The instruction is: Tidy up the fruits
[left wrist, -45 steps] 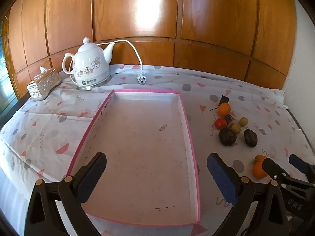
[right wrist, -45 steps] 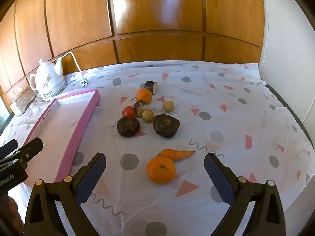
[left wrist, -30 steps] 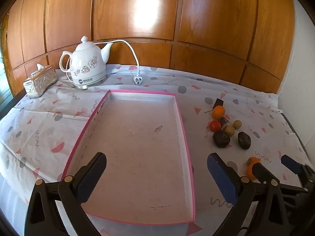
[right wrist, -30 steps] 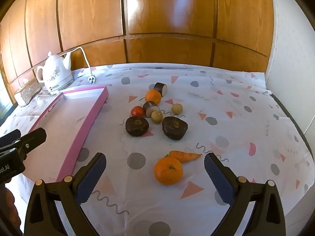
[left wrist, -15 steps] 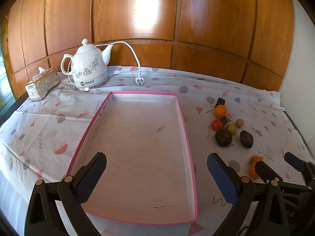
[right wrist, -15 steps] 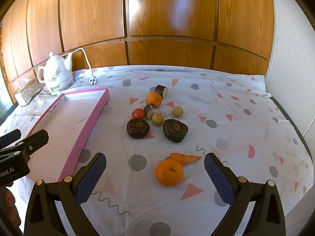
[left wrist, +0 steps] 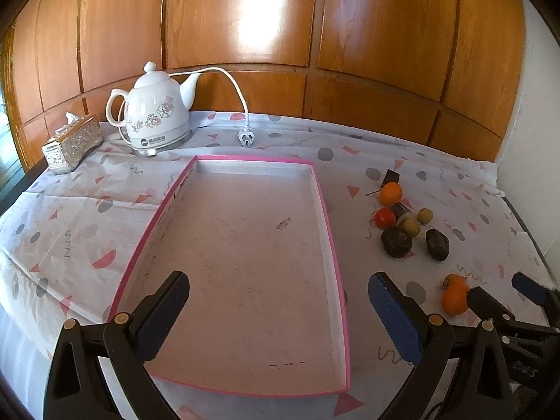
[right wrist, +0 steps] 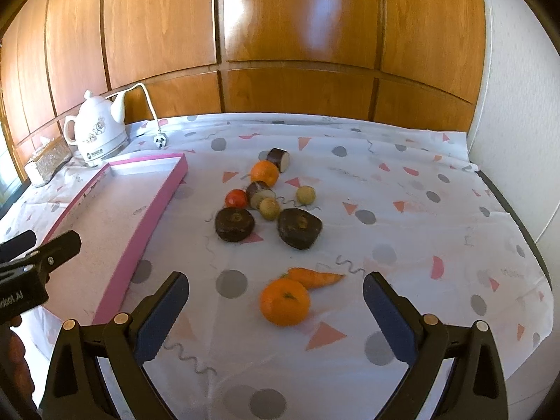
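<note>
Both grippers were spread and empty, the right gripper point(right wrist: 275, 301) low in frame facing the nearest orange point(right wrist: 284, 301), presumably its first pick, the left gripper point(left wrist: 278, 301) over the bare pink tray point(left wrist: 330, 238), apparently the destination.

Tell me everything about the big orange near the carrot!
The big orange is round, bright orange and faintly dimpled, with a small green stem mark on top. It sits on the patterned tablecloth, nearest the right gripper, whose open fingers do not touch it. The carrot lies just behind, apparently touching it.
</note>
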`<action>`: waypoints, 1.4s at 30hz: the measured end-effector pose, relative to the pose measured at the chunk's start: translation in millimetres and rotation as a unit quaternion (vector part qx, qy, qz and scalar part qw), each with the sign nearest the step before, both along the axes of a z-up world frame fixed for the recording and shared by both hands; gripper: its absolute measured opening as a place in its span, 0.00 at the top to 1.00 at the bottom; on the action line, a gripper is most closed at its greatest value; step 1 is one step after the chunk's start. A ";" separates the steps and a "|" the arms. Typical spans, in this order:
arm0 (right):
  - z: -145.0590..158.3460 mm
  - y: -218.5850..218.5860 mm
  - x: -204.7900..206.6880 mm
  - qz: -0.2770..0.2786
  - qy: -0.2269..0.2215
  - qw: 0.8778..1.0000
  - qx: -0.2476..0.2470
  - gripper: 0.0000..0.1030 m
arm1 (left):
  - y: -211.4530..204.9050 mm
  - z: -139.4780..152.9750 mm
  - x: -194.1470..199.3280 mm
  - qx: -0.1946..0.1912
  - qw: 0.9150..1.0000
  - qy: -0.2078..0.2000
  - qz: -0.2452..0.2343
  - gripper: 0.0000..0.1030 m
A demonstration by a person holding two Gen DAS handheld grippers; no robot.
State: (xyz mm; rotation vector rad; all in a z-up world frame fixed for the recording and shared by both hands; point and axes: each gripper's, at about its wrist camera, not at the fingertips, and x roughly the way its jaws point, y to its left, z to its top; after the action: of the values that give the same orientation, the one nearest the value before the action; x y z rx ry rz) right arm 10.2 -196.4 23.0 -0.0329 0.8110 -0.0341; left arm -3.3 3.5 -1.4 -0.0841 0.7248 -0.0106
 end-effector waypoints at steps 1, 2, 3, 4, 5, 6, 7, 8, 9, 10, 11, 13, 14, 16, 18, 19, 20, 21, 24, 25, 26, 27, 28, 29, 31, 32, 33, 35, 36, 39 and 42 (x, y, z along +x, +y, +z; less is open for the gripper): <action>-0.9 -4.6 -1.2 -0.005 0.006 1.000 0.004 0.02 | -0.2 -0.2 0.1 -0.001 1.000 0.000 0.000 0.00; -1.8 -8.8 -1.9 -0.010 0.010 1.000 0.008 0.02 | -0.4 -0.6 0.5 -0.002 1.000 0.001 -0.001 0.00; -2.6 -12.1 -2.2 -0.012 0.013 1.000 0.012 0.02 | -0.7 -1.0 0.5 -0.002 1.000 0.002 -0.002 0.00; -3.3 -14.3 -2.7 -0.014 0.017 1.000 0.013 0.02 | -1.1 -1.3 0.6 -0.001 1.000 0.003 -0.002 0.00; -3.8 -16.6 -3.6 -0.015 0.020 1.000 0.013 0.03 | -1.5 -1.3 0.5 -0.001 1.000 0.003 -0.002 0.00; -3.9 -18.7 -4.8 -0.014 0.021 1.000 0.014 0.04 | -1.8 -1.3 0.6 -0.001 1.000 0.003 -0.003 0.00; -4.1 -20.7 -6.3 -0.014 0.022 1.000 0.014 0.06 | -2.4 -1.4 0.7 -0.001 1.000 0.003 -0.003 0.00; -4.3 -22.8 -7.3 -0.013 0.023 1.000 0.015 0.10 | -3.3 -1.6 0.8 0.000 1.000 0.004 -0.005 0.00; -5.0 -25.0 -7.5 -0.013 0.026 0.999 0.015 0.14 | -4.5 -1.8 1.3 0.002 1.000 0.004 -0.007 0.00; -5.3 -27.0 -7.3 -0.014 0.029 0.999 0.017 0.15 | -5.6 -1.8 1.3 0.003 1.000 0.004 -0.008 0.00; -6.2 -30.2 -7.1 -0.016 0.032 0.999 0.021 0.19 | -6.8 -1.8 1.2 0.004 1.000 0.004 -0.010 0.00; -7.3 -33.5 -6.4 -0.020 0.036 0.999 0.026 0.28 | -8.7 -2.5 0.8 0.006 1.000 0.005 -0.013 0.00; -7.9 -35.3 -6.2 -0.021 0.038 0.999 0.029 0.30 | -10.0 -2.9 1.1 0.008 1.000 0.006 -0.014 0.00; -9.0 -38.3 -5.5 -0.019 0.043 0.998 0.036 0.32 | -11.5 -3.6 2.0 0.009 1.000 0.008 -0.017 0.00; -10.0 -41.5 -5.0 -0.013 0.047 0.998 0.042 0.41 | -13.9 -4.9 2.9 0.011 1.000 0.011 -0.021 0.00; -10.7 -42.0 -4.7 -0.009 0.050 0.998 0.043 0.41 | -15.2 -5.4 3.3 0.012 1.000 0.013 -0.022 0.00; -12.7 -44.3 -4.6 -0.004 0.056 0.997 0.044 0.41 | -16.7 -6.2 3.6 0.013 1.000 0.014 -0.025 0.00; -14.1 -44.9 -4.7 -0.001 0.062 0.997 0.044 0.44 | -18.2 -7.1 4.6 0.012 0.999 0.015 -0.029 0.00; -21.8 -51.5 -6.3 0.011 0.083 0.995 0.046 0.48 | -23.1 -8.4 6.1 0.013 0.999 0.016 -0.038 0.00; -24.0 -53.9 -7.0 0.014 0.088 0.995 0.051 0.48 | -24.6 -8.4 6.2 0.014 0.999 0.015 -0.040 0.00; -26.0 -56.7 -7.8 0.016 0.091 0.994 0.056 0.48 | -26.0 -8.6 6.7 0.012 0.999 0.015 -0.044 0.00; -27.6 -58.7 -8.0 0.015 0.093 0.994 0.059 0.48 | -27.7 -9.7 7.7 0.009 0.999 0.018 -0.050 0.00; -29.2 -60.1 -7.1 0.017 0.097 0.993 0.063 0.48 | -29.5 -11.2 8.7 0.008 0.998 0.022 -0.056 0.00; -30.8 -61.3 -6.3 0.018 0.101 0.992 0.069 0.48 | -31.3 -12.5 9.1 0.008 0.998 0.025 -0.060 0.00; -33.9 -60.2 -4.6 0.026 0.106 0.991 0.076 0.48 | -35.2 -13.3 9.6 0.008 0.997 0.026 -0.069 0.00; -35.6 -58.5 -4.0 0.029 0.108 0.991 0.075 0.48 | -36.9 -12.9 9.5 0.008 0.997 0.025 -0.074 0.00; -37.1 -56.9 -3.4 0.032 0.109 0.991 0.077 0.48 | -39.0 -12.4 9.2 0.008 0.997 0.023 -0.079 0.00; -38.7 -52.1 -0.3 0.044 0.111 0.989 0.086 0.48 | -43.5 -11.6 8.5 0.008 0.996 0.021 -0.092 0.00; -38.6 -48.8 1.2 0.051 0.110 0.989 0.082 0.48 | -45.7 -10.9 8.5 0.008 0.995 0.019 -0.099 0.00; -33.8 -53.0 2.8 0.053 0.100 0.991 0.076 0.48 | -57.9 -8.4 11.9 0.004 0.989 0.023 -0.145 0.01; -26.6 -76.5 3.4 0.024 0.091 0.992 0.084 0.48 | -84.6 -12.6 17.0 -0.002 0.976 0.041 -0.216 0.12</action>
State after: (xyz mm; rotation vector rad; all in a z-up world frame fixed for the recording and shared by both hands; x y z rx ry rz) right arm 13.7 -272.9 -3.6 0.1045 0.9920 0.0825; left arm 13.7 -81.1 -14.0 0.0718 0.8142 -0.4267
